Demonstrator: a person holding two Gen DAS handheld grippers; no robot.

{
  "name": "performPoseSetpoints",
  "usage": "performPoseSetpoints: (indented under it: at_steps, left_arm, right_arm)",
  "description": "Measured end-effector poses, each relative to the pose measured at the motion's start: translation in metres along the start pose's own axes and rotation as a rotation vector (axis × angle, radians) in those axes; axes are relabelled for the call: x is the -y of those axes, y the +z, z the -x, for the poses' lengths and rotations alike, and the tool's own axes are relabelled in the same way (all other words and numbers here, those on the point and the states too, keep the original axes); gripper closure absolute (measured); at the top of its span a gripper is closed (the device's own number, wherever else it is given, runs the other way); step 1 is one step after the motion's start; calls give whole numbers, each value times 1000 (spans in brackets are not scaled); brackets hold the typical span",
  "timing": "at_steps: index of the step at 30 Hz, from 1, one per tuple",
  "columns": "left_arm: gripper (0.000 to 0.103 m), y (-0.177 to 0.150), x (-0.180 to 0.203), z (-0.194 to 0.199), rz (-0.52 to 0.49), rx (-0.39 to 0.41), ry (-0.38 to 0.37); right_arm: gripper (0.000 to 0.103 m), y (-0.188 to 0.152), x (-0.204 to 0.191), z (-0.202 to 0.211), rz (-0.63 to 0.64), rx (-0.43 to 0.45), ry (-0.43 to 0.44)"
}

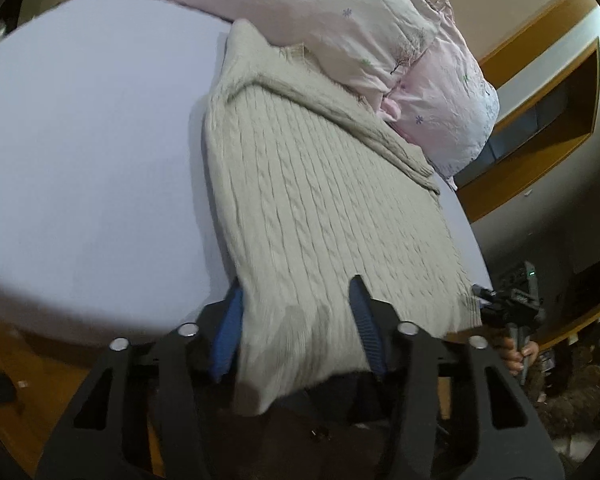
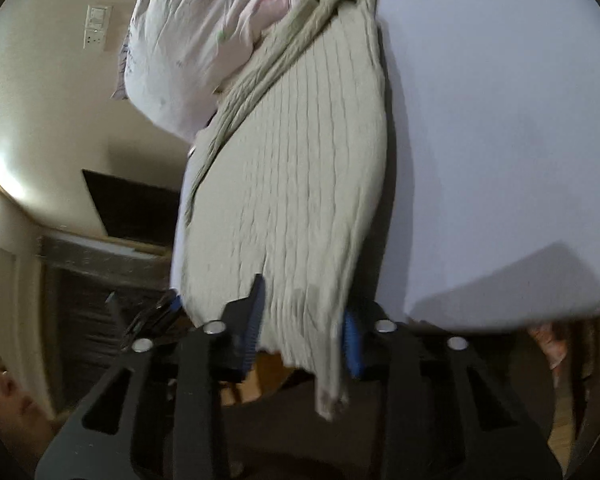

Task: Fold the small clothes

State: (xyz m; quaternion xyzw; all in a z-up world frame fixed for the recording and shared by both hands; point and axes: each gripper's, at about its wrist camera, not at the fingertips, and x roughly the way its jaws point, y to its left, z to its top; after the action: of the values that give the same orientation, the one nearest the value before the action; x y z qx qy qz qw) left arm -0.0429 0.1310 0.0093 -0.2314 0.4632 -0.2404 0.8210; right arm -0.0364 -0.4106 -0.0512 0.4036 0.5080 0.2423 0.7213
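A beige cable-knit sweater (image 1: 324,216) lies lengthwise on a pale lavender bed sheet (image 1: 92,152), its near hem hanging over the bed's near edge. Its far end is tucked under a pink floral-print pillow (image 1: 356,40) at the far right of the bed. The left tool (image 1: 298,332) has its blue-padded fingers (image 1: 228,332) spread wide, the hem lying between them ungripped. The right tool (image 2: 304,332) is likewise spread, straddling the hem's other corner (image 2: 328,376), which droops between its pads. In the left view, the right tool (image 1: 508,304) sits just beside the sweater's right edge.
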Motion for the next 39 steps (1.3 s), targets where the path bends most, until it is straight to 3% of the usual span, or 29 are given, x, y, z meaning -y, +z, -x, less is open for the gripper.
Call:
performPoseSetpoints:
  at_steps: [5, 9, 11, 14, 19, 21, 22, 23, 24, 26, 30, 33, 34, 36, 37, 39]
  left_arm:
    - [59, -18, -5, 6, 83, 1, -17]
    - [60, -25, -5, -11, 103, -45, -2]
    - [90, -23, -7, -13, 126, -50, -51]
    - [93, -7, 6, 2, 90, -16, -133]
    - [93, 75, 47, 23, -77, 153, -135]
    - [93, 128, 49, 9, -107, 235, -104]
    - [93, 151, 46, -2, -97, 259, -87]
    - [93, 183, 39, -23, -72, 276, -53]
    - [93, 207, 30, -43, -47, 279, -21]
    - [93, 246, 10, -83, 15, 255, 23]
    - [93, 282, -24, -145, 113, 163, 81]
    - [93, 291, -34, -158, 140, 163, 73]
    - [93, 293, -37, -158, 154, 169, 60]
    - [93, 298, -44, -154, 183, 173, -8]
    - [88, 300, -45, -149, 183, 173, -37]
    - [62, 302, -42, -137, 167, 179, -65]
  right_arm:
    - [94, -11, -5, -16, 46, -107, 43]
    - [96, 0, -23, -25, 87, -94, 89]
    - [97, 9, -38, -25, 119, -61, 95]
    - [97, 30, -64, -13, 191, 35, 136]
    - [97, 120, -111, 1, 265, 250, 179]
    - [97, 161, -114, -6, 239, 321, 193]
    - [97, 201, -105, -20, 176, 382, 180]
    - [97, 201, -105, -20, 176, 382, 180]
    - [97, 234, -88, -38, 100, 413, 102]
    - [97, 264, -64, -68, -18, 402, 35]
    - [97, 287, -40, -95, -101, 401, 3]
    - [96, 297, -31, -105, -128, 419, 12]
    - [92, 300, -27, -108, -148, 419, 4]
    - [72, 301, -21, -110, -165, 427, 11]
    - [63, 297, -22, -107, -147, 452, 19]
    - [39, 289, -34, -96, -88, 531, -11]
